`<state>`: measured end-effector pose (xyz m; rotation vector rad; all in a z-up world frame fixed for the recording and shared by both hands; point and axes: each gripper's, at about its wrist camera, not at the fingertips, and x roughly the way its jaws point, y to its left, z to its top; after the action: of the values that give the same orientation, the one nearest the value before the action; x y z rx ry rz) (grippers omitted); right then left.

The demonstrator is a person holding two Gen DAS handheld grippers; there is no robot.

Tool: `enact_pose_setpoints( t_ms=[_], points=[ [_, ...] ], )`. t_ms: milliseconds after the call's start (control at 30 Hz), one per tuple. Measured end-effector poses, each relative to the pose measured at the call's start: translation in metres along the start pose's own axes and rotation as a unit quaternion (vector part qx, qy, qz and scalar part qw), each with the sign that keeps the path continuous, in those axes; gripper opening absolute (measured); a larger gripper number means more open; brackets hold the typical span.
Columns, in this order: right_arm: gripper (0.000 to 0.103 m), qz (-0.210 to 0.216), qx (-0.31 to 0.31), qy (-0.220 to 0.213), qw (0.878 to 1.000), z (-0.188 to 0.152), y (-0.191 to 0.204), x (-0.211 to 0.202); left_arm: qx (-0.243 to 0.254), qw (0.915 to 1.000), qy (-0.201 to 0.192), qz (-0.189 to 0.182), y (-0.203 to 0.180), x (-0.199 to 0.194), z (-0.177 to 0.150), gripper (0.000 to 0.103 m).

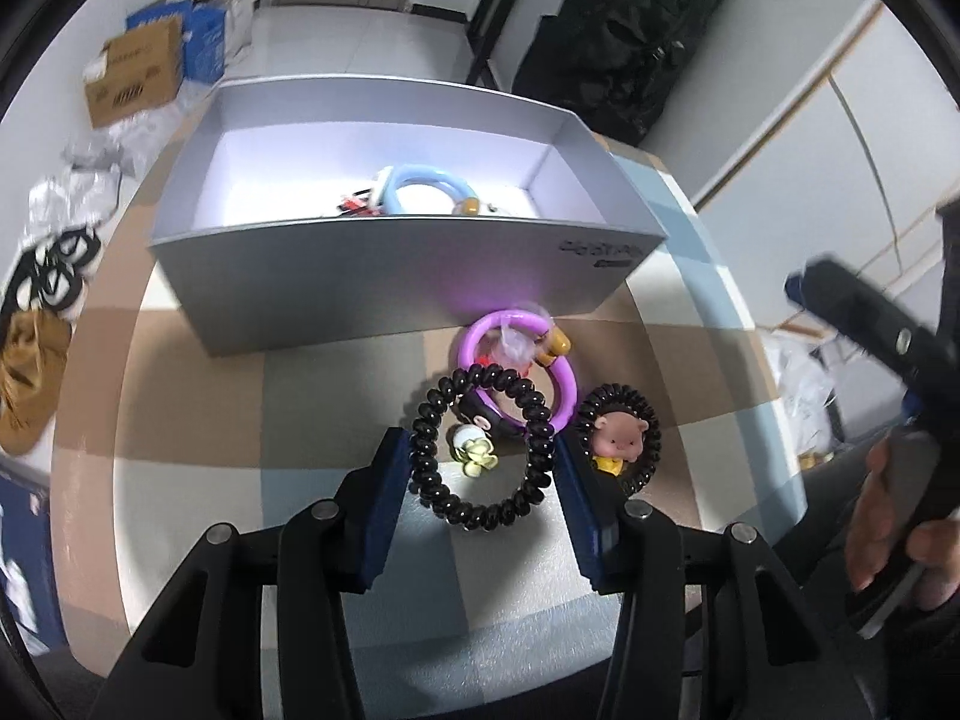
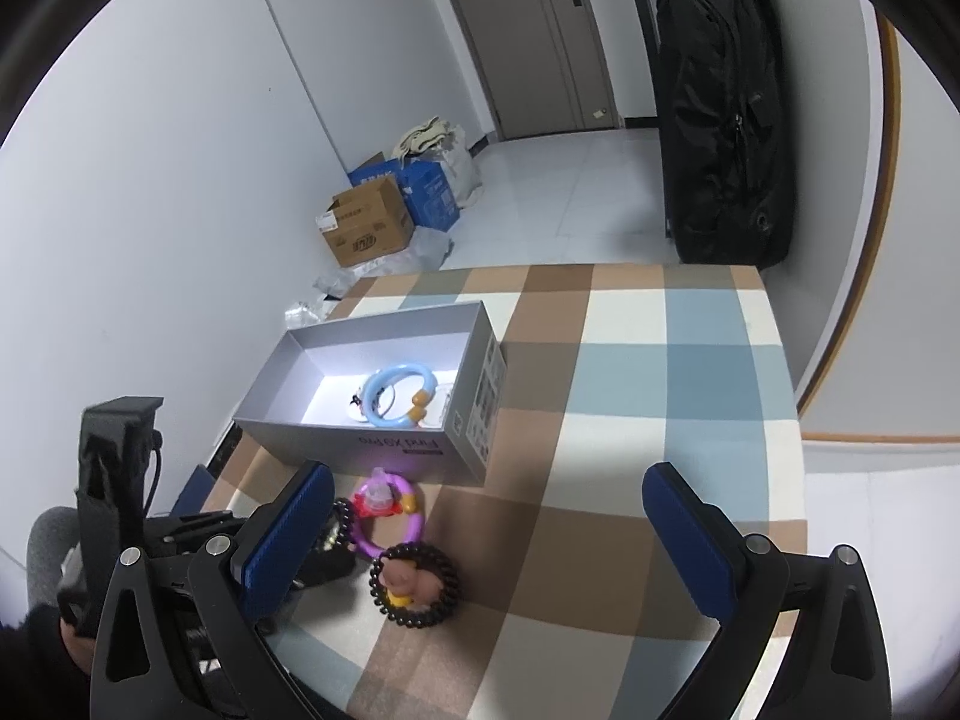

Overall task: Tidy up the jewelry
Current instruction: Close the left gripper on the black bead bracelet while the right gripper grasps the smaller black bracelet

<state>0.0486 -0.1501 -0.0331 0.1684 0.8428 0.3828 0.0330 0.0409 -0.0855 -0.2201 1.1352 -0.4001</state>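
A grey box (image 1: 384,288) stands on the checked tablecloth and holds a blue ring bracelet (image 1: 423,180); the box also shows in the right wrist view (image 2: 360,444). In front of it lie a purple ring bracelet (image 1: 564,384), a large black spiral hair tie (image 1: 480,450) with a small flower charm (image 1: 477,450), and a smaller black spiral tie with a pink pig figure (image 1: 621,438). My left gripper (image 1: 483,459) is open, its blue pads on either side of the large spiral tie. My right gripper (image 2: 489,531) is open and empty, above the table to the right of the pig tie (image 2: 414,588).
The table's right edge lies near a white wall. On the floor beyond are cardboard and blue boxes (image 2: 384,210) and a large black bag (image 2: 720,114). Plastic wrap and clutter lie left of the table (image 1: 60,222).
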Motion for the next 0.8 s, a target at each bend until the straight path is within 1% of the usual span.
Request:
enact_pose_setpoints(
  t_ms=[133, 267, 367, 500, 533, 600, 733, 800],
  points=[
    [0.103, 0.008, 0.001, 0.019, 1.000, -0.002, 0.000, 0.004, -0.031, 0.9991, 0.008, -0.027, 0.008, -0.003, 0.003, 0.043],
    [0.103, 0.016, -0.007, 0.035, 0.999, -0.007, 0.001, 0.006, -0.043, 0.9978, 0.003, -0.049, 0.010, -0.008, 0.005, 0.043],
    [0.103, 0.026, -0.023, 0.051, 0.998, -0.013, 0.006, 0.010, -0.054, 0.9962, -0.008, -0.067, 0.010, -0.017, 0.006, 0.043],
    [0.102, 0.039, -0.056, 0.078, 0.995, -0.024, 0.017, 0.020, -0.053, 0.9956, -0.027, -0.072, 0.010, -0.028, 0.009, 0.043],
    [0.101, 0.044, -0.062, 0.086, 0.993, -0.028, 0.020, 0.022, -0.055, 0.9954, -0.030, -0.073, 0.009, -0.029, 0.010, 0.043],
    [0.094, 0.046, -0.078, 0.100, 0.991, -0.033, 0.025, 0.028, -0.059, 0.9945, -0.033, -0.080, 0.010, -0.031, 0.011, 0.043],
    [0.089, 0.036, -0.104, 0.116, 0.987, -0.040, 0.035, 0.039, -0.075, 0.9922, -0.047, -0.087, 0.017, -0.037, 0.017, 0.043],
    [0.085, 0.031, -0.118, 0.120, 0.985, -0.043, 0.041, 0.043, -0.086, 0.9905, -0.053, -0.094, 0.024, -0.040, 0.019, 0.043]
  ],
)
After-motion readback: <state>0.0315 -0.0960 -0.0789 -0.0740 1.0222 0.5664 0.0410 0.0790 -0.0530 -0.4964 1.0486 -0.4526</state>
